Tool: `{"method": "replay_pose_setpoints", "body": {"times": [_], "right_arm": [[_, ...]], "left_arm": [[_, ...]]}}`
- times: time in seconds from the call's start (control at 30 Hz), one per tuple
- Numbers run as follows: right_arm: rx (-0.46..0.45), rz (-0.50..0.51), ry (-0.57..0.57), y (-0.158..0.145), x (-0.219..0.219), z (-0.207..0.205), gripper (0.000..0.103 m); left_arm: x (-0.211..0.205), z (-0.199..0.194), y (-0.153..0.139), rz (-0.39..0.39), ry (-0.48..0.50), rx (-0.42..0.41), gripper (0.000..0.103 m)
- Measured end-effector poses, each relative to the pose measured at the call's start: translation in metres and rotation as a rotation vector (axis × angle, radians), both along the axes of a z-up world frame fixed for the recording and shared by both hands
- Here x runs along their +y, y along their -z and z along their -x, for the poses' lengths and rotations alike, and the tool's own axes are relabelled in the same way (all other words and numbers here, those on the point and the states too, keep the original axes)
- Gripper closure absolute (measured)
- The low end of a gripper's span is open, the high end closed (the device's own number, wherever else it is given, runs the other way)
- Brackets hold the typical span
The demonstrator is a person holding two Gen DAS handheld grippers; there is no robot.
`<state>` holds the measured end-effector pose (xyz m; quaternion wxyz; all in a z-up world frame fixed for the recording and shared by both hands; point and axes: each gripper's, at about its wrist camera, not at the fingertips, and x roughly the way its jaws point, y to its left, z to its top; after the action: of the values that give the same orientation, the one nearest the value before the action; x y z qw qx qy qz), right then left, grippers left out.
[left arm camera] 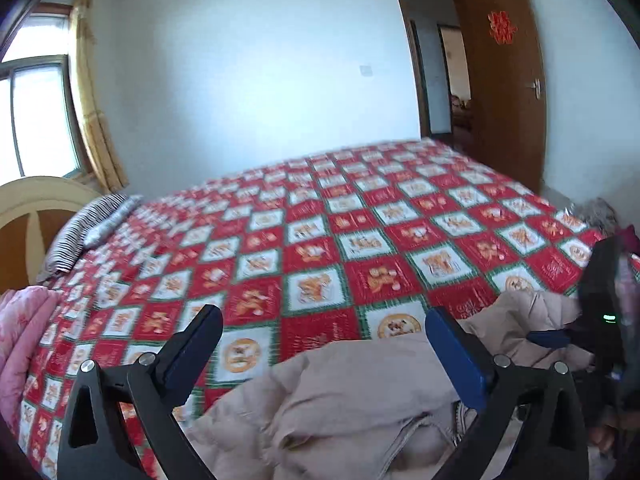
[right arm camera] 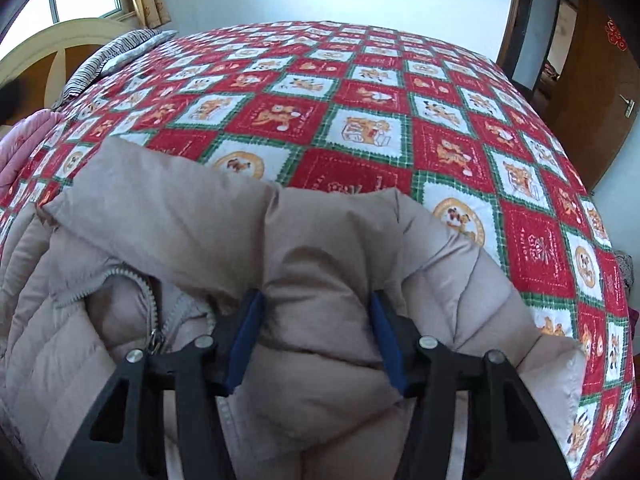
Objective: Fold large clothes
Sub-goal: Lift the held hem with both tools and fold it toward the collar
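Beige padded jacket [right arm camera: 320, 248] fills the near part of the right wrist view, bunched on the bed [right arm camera: 360, 92] at its near edge. Right tool [right arm camera: 316, 336] stands about half open, its blue pads pressing a thick fold of the jacket from both sides. Left tool [left arm camera: 320, 340] is spread wide above the jacket with nothing between its fingers. Beyond the jacket the red checked bedspread lies flat and bare as far as the far edge. A striped pillow [left arm camera: 92, 232] sits at the headboard end; something pink [left arm camera: 20, 332] lies at the left edge, cut off. The left view is blurred. An open door [left arm camera: 504, 80] stands past the far corner.
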<state>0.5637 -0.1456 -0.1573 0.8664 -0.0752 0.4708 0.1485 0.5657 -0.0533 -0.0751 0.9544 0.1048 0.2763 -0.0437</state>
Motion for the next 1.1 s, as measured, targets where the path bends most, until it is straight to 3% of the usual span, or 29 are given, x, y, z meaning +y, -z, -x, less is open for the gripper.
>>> {"method": "replay_pose_setpoints", "body": {"times": [0.17,0.27,0.33,0.4,0.53,0.6,0.77,1.1], "right_arm": [[-0.054,-0.058,0.042,-0.026,-0.015,0.013,0.045],[-0.141,-0.143,0.102,-0.049,-0.023,0.015,0.045],[-0.195,-0.177,0.118,-0.057,-0.02,0.009,0.045],[-0.179,-0.18,0.104,-0.047,-0.009,-0.006,0.045],[-0.094,-0.136,0.097,-0.013,0.002,-0.022,0.046],[-0.071,-0.134,0.102,0.0,-0.001,-0.022,0.046],[-0.058,-0.155,0.11,0.011,-0.012,-0.018,0.046],[-0.085,-0.112,0.109,0.026,-0.003,-0.018,0.046]], "left_arm": [[-0.01,-0.047,0.071,-0.142,-0.058,0.188,0.003],[-0.004,-0.043,0.094,-0.124,-0.057,0.22,0.003],[-0.004,-0.039,0.096,-0.13,-0.063,0.212,0.003],[-0.006,-0.033,0.082,-0.135,-0.087,0.163,0.003],[-0.009,-0.015,0.042,0.021,-0.024,0.059,0.003],[-0.013,-0.019,0.039,0.084,0.02,0.095,0.003],[-0.02,-0.047,0.098,0.047,-0.031,0.284,0.003],[-0.02,-0.05,0.116,0.019,-0.081,0.284,0.001]]}}
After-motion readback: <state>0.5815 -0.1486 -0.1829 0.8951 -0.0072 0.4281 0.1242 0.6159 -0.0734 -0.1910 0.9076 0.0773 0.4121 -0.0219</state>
